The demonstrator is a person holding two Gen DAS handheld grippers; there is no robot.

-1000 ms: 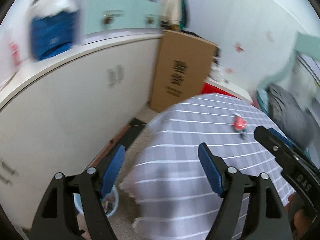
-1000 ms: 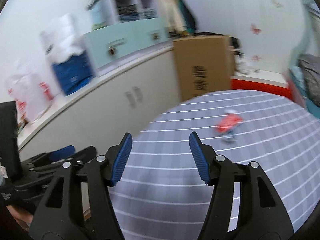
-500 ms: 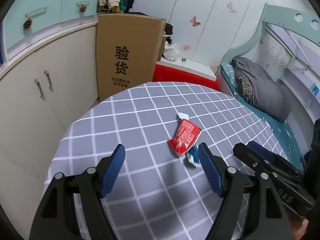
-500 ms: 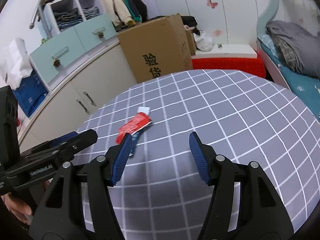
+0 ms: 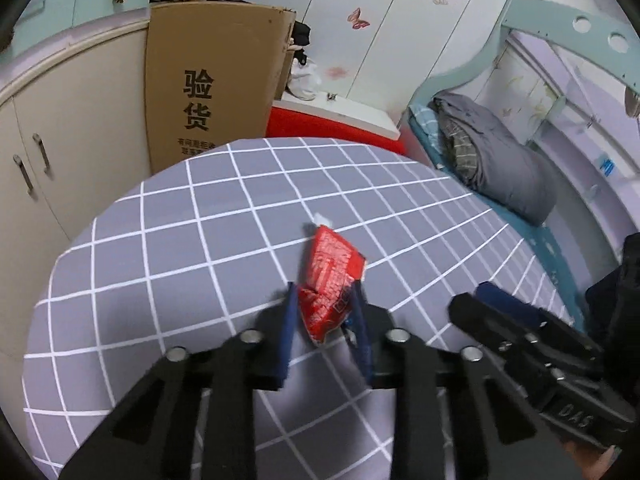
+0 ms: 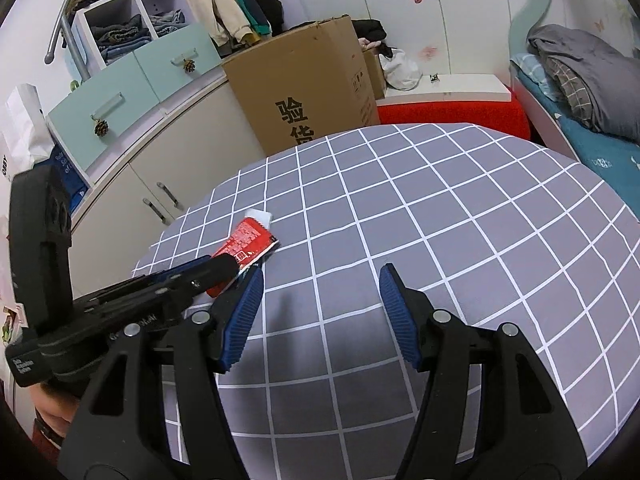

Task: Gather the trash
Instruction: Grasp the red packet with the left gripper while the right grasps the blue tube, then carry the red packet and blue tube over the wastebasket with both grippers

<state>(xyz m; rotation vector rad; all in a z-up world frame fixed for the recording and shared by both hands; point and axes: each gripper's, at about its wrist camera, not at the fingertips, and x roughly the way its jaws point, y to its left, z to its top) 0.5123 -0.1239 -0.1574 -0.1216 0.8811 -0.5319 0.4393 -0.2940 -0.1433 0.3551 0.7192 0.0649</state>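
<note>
My left gripper [image 5: 326, 312] has just been closing, and the red wrapper [image 5: 332, 280] now sits between its fingers [image 5: 289, 320]. The near end of the packet is pinched between the two blue pads; the rest of it runs away from me, beyond the fingertips, flat on the checked surface [image 5: 160, 260]. Its long axis lies almost in line with the way my left fingers point, leaning a little to the far right, so I hold it by one short end and not across its middle. A scrap of white paper [image 5: 322, 220] lies just past the wrapper's far end, touching or nearly so; I cannot tell which.

My right gripper [image 6: 320, 300] hangs over bare cloth with its fingers spread and nothing between them. From there the wrapper [image 6: 250, 242] is off to the left, just beyond my left fingertip pad, so the left hand is plainly the one on it. I judge the grip made; lifting straight up should peel the packet off the cloth, though an end-hold may let it droop.
</note>
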